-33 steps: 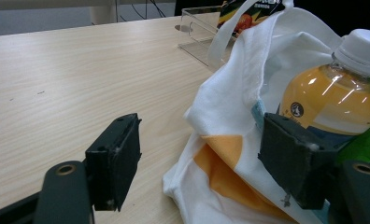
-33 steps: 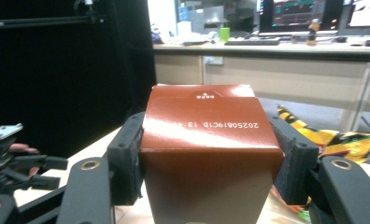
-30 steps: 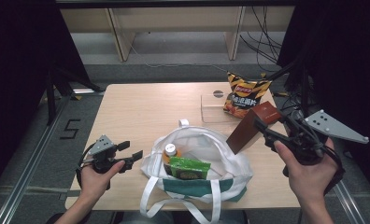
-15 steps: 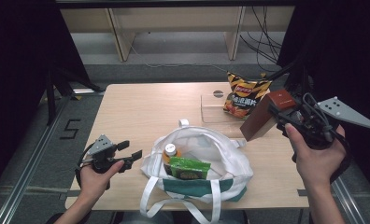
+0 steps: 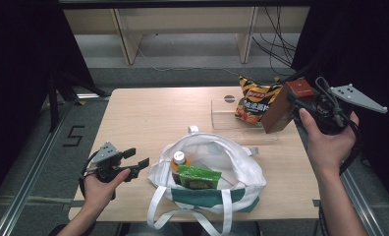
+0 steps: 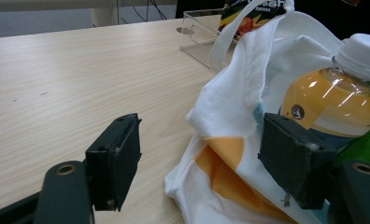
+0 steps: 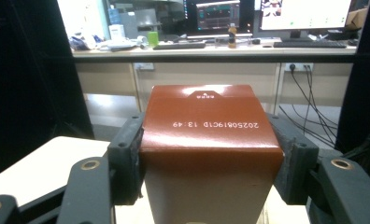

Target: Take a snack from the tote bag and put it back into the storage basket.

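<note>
My right gripper (image 5: 296, 101) is shut on a brown carton (image 5: 281, 109), held above the table's right side beside the chip bag (image 5: 252, 98). In the right gripper view the brown carton (image 7: 210, 140) sits squeezed between both pads (image 7: 125, 154). My left gripper (image 5: 138, 158) stands open at the table's front left, just left of the white tote bag (image 5: 232, 169). In the left gripper view the white tote bag (image 6: 248, 121) lies between the open jaws, with an orange drink bottle (image 6: 332, 98) inside. The orange drink bottle (image 5: 179, 161) and a green packet (image 5: 198, 178) show in the bag's mouth.
A clear plastic tray (image 5: 227, 115) sits at the table's back right, in front of the chip bag. The wooden table (image 5: 153, 118) has bare room at its left and middle. Black curtains flank both sides; shelving legs and cables stand beyond the far edge.
My right gripper has carried the brown carton up and to the right, from over the tote bag to beside the chip bag. The left gripper has stayed put.
</note>
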A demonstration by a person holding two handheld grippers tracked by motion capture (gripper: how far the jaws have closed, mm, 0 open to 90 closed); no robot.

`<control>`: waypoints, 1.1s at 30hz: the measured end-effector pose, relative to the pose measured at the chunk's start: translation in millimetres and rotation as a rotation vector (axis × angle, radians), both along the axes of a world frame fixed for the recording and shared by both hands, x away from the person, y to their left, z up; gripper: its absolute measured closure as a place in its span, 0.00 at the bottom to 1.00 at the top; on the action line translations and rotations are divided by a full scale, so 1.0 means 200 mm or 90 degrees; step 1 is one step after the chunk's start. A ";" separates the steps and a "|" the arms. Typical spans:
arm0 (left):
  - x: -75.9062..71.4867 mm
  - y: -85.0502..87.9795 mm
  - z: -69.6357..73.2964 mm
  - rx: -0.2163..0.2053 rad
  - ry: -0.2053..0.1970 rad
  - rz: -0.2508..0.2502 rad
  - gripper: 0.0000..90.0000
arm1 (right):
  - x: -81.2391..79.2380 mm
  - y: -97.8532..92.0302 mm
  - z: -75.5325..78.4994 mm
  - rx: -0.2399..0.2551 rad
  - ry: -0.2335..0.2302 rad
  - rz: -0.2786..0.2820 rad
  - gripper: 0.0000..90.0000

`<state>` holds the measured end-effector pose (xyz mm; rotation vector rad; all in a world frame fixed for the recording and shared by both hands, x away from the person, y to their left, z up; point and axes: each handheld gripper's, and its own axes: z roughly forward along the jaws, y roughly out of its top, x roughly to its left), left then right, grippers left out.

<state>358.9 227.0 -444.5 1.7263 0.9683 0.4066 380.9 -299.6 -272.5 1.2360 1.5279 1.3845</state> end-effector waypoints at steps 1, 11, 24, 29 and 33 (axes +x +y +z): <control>0.00 0.00 0.00 -0.004 0.002 -0.002 0.32 | 0.02 0.00 -0.01 0.000 0.003 0.000 0.44; 0.00 0.00 0.00 -0.003 -0.002 -0.004 0.32 | 0.15 0.00 -0.07 -0.017 0.011 -0.048 0.44; 0.00 0.00 -0.01 -0.013 0.005 0.001 0.32 | 0.27 0.02 -0.17 -0.022 0.015 -0.082 0.44; 0.00 0.00 -0.01 -0.013 0.005 0.000 0.32 | 0.30 0.01 -0.20 -0.034 0.024 -0.092 0.44; 0.00 0.00 -0.01 -0.012 0.006 -0.001 0.32 | 0.32 0.01 -0.23 -0.026 0.023 -0.095 0.44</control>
